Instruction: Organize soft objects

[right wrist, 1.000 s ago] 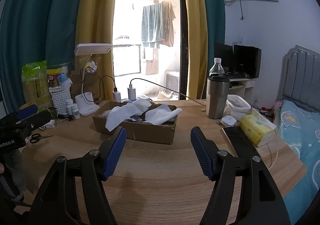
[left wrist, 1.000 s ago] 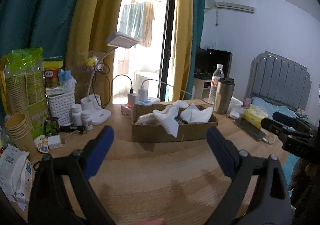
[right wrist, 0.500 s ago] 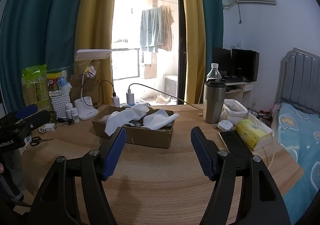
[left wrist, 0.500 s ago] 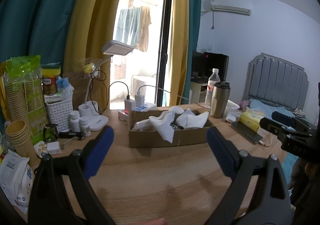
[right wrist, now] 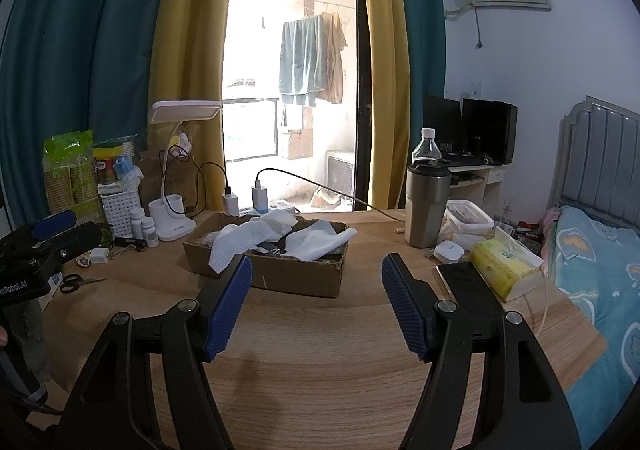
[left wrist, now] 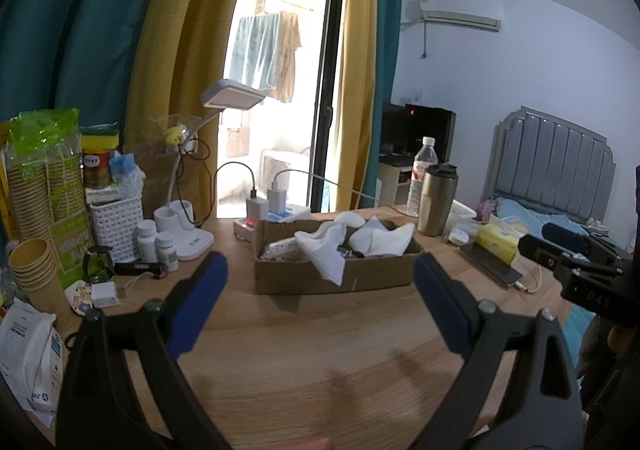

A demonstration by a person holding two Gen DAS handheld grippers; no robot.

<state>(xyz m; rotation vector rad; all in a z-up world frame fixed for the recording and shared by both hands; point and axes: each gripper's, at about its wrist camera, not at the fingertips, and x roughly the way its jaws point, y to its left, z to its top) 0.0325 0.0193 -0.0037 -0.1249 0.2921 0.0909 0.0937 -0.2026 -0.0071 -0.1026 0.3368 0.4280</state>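
The wooden tabletop (right wrist: 320, 390) filled the lower half of both views, with a bed (right wrist: 600, 290) along its right edge. Near the middle of the tabletop sat an open cardboard box (left wrist: 340, 278), and the soft things lay inside it: white cloths (left wrist: 360, 242) crumpled in a heap, one corner draped over the front wall. From the right wrist view the same cloths (right wrist: 280, 238) spilled over the box's near left corner. A dark small item showed among them, too small to tell apart.

The left tongs (left wrist: 320, 270) hung above the bare wood in front of the box, blue pads spread wide, nothing between them. The right tongs (right wrist: 316, 270) were likewise held short of the box, spread wide and empty.

Behind the box to the left stood a white desk lamp (left wrist: 188, 226), with a white basket (left wrist: 116, 222) and a green pack of paper cups (left wrist: 44, 178) farther left. To the right of the box stood a steel tumbler (right wrist: 426, 206), a water bottle (right wrist: 428, 146) just behind it. Near the tabletop's right edge lay a yellow tissue pack (right wrist: 500, 270) beside a dark phone (right wrist: 468, 286). Two pill bottles (left wrist: 156, 242) stood just in front of the lamp base, and scissors (right wrist: 78, 282) lay at the left.
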